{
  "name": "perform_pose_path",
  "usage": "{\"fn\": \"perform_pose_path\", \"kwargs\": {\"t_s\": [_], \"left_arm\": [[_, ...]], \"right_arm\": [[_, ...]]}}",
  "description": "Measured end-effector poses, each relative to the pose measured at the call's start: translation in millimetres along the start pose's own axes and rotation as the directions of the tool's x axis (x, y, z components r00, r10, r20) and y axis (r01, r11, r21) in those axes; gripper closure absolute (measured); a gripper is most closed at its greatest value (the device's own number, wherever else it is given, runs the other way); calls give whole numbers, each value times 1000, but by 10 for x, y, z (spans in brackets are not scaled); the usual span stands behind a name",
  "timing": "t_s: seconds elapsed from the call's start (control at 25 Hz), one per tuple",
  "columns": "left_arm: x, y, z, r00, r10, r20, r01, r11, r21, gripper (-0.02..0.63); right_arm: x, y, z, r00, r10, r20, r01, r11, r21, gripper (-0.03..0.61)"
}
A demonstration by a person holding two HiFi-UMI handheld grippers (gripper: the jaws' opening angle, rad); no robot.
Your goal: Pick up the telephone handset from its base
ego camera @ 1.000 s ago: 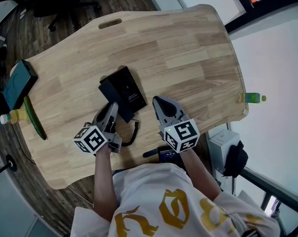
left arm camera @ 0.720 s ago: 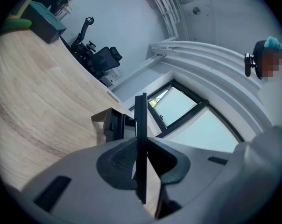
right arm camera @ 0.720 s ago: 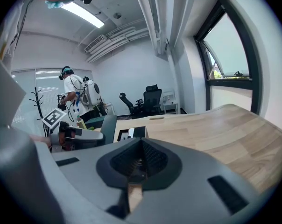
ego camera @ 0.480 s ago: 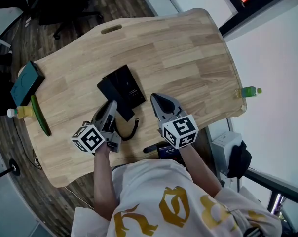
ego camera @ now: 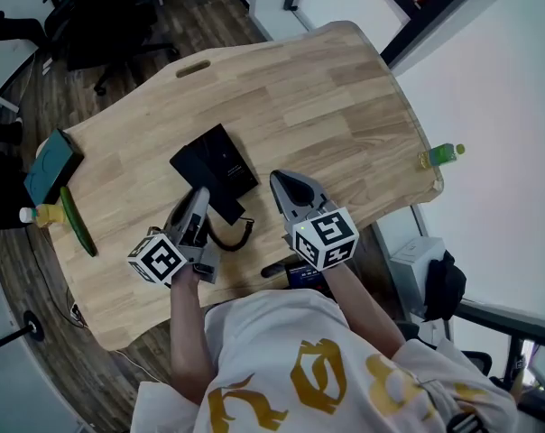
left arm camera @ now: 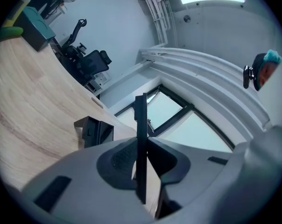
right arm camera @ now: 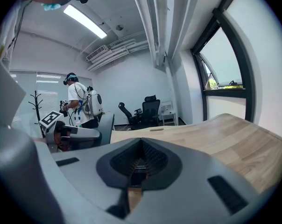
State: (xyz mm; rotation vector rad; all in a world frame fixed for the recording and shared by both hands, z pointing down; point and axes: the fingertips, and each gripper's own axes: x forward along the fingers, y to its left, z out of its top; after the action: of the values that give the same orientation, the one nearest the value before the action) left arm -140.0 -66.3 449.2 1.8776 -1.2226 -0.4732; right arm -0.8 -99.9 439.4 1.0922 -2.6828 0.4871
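The left gripper (left arm camera: 141, 158) pinches the handset (left arm camera: 140, 120), up off its base (left arm camera: 95, 131) — the right gripper (right arm camera: 139, 166) is closed and empty — so next, I think, just hold tight.

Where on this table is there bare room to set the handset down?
Bare: the wide stretch beyond the base toward the slot, and right to the green bottle. Crowded: near edge with cord, left gripper and right gripper; left edge with box and cucumber.
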Motion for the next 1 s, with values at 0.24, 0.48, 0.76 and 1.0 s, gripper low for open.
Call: {"fn": "perform_pose_path", "kwargs": {"t_s": [0.24,0.48,0.76,1.0], "left_arm": [[-96,-234,51,999,-41,5,41,999,30,541],[-197,-422,23,997,-82,-2,82,995,56,541],[-357,-738,83,989,-150,-10,150,983,102,541],[-407,-931,90,981,-194,-17,194,975,109,542]], "right_arm": [[-152,23,48,999,-29,33,29,1000,-8,574],[-300,83,182,994,-41,98,40,999,13,574],[-475,150,303,986,-50,159,43,998,48,574],[-561,171,303,983,-58,172,50,997,52,574]]}}
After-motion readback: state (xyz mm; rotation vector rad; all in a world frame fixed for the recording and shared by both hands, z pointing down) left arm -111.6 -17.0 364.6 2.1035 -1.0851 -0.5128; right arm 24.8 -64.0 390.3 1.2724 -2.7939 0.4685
